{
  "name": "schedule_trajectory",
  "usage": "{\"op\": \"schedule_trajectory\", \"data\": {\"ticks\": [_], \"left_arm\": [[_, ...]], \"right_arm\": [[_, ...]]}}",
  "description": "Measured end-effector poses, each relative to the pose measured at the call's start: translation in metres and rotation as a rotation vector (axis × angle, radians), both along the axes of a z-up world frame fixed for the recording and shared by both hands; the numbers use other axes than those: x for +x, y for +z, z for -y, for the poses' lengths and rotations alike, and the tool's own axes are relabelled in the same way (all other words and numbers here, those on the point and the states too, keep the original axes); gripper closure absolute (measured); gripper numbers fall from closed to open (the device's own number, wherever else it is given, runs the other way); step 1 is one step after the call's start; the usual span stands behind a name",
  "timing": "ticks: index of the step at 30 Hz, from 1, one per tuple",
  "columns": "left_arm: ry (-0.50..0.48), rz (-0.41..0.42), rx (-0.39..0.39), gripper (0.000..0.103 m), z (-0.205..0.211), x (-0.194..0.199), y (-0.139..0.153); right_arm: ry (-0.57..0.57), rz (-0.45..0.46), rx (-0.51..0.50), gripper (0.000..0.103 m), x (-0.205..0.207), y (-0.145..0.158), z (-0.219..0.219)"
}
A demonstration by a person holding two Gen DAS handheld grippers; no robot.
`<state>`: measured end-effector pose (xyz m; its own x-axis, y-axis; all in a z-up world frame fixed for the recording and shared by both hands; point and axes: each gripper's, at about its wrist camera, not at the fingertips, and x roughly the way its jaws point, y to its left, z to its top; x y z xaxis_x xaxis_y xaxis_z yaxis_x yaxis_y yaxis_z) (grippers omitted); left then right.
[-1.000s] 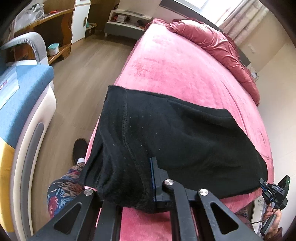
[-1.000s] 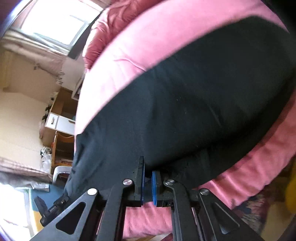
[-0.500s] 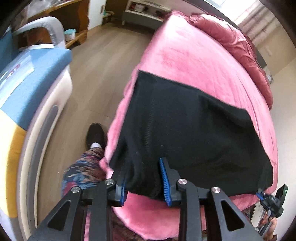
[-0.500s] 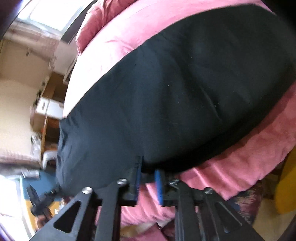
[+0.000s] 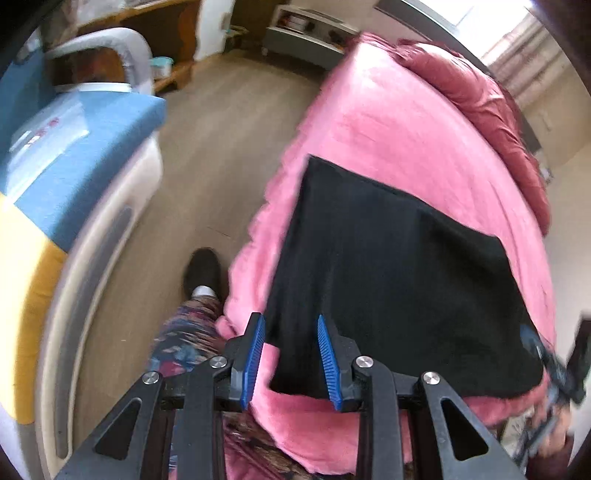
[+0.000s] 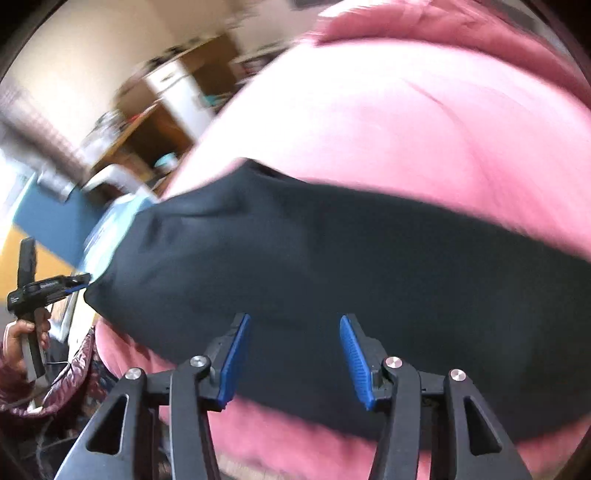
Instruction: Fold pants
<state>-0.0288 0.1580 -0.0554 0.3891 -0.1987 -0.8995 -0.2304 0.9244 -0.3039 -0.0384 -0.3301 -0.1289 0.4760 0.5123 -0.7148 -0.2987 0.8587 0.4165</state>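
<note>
The black pants (image 5: 388, 277) lie folded into a flat, roughly square shape on the pink bed (image 5: 388, 129). My left gripper (image 5: 291, 354) hovers open over their near left corner, and its blue pads (image 5: 255, 354) do not touch the cloth. In the right wrist view the pants (image 6: 314, 266) stretch across the bed below my right gripper (image 6: 293, 360). Its jaws are opening and nothing is pinched between them. The left gripper (image 6: 79, 280) shows at the pants' far corner, held by a hand (image 6: 22, 336). The right gripper (image 5: 535, 343) is a blur at the pants' near right corner.
A crumpled dark pink duvet (image 5: 480, 92) lies along the bed's far side. Left of the bed are wood floor (image 5: 221, 129), a blue and yellow padded seat (image 5: 74, 166) and low shelves (image 5: 306, 33). A person's patterned leg and dark shoe (image 5: 203, 273) stand at the bed's edge.
Both grippers were shut on the pants' near edge and have let go and opened. The right gripper has pulled back, risen and rolled. The pants now lie flat on the bed.
</note>
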Motion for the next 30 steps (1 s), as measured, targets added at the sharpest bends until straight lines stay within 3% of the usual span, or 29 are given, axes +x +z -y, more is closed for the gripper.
{"op": "schedule_trajectory", "data": {"ticks": [2,3,7,11,12,15,21,23,24,26,28,30], "left_arm": [[-0.034,-0.002,0.033,0.073,0.010,0.002,-0.003],[-0.070,0.075,0.147,0.073,0.012,0.002,-0.003],[-0.085,0.104,0.149,0.078,0.015,0.005,0.000],[-0.098,0.127,0.137,0.079,0.016,0.012,0.006],[-0.104,0.130,0.140,0.079,0.017,0.014,0.006],[-0.127,0.145,0.161,0.079,0.021,0.018,0.005],[-0.141,0.133,0.170,0.079,0.026,0.028,-0.002],[-0.147,0.128,0.167,0.079,0.026,0.029,-0.002],[-0.149,0.128,0.166,0.079,0.027,0.030,-0.003],[-0.161,0.141,0.156,0.083,0.029,0.032,-0.002],[-0.177,0.162,0.148,0.083,0.030,0.036,0.001],[-0.177,0.159,0.160,0.084,0.030,0.041,0.000]], "right_arm": [[0.039,0.061,-0.044,0.048,0.023,0.010,-0.036],[0.065,0.090,-0.065,0.045,0.036,0.015,-0.053],[0.116,0.182,-0.237,0.042,0.073,0.019,-0.101],[0.152,0.204,-0.385,0.045,0.099,0.010,-0.120],[0.150,0.194,-0.376,0.045,0.106,0.010,-0.120],[0.093,0.116,-0.153,0.040,0.125,0.018,-0.091],[0.098,0.065,-0.282,0.039,0.155,-0.008,-0.106],[0.122,0.057,-0.305,0.072,0.160,-0.015,-0.112],[0.125,0.058,-0.317,0.080,0.162,-0.019,-0.113],[0.119,0.075,-0.312,0.084,0.163,-0.017,-0.112],[0.061,0.109,-0.277,0.092,0.167,-0.012,-0.104],[-0.026,0.081,-0.241,0.093,0.177,-0.014,-0.093]]}}
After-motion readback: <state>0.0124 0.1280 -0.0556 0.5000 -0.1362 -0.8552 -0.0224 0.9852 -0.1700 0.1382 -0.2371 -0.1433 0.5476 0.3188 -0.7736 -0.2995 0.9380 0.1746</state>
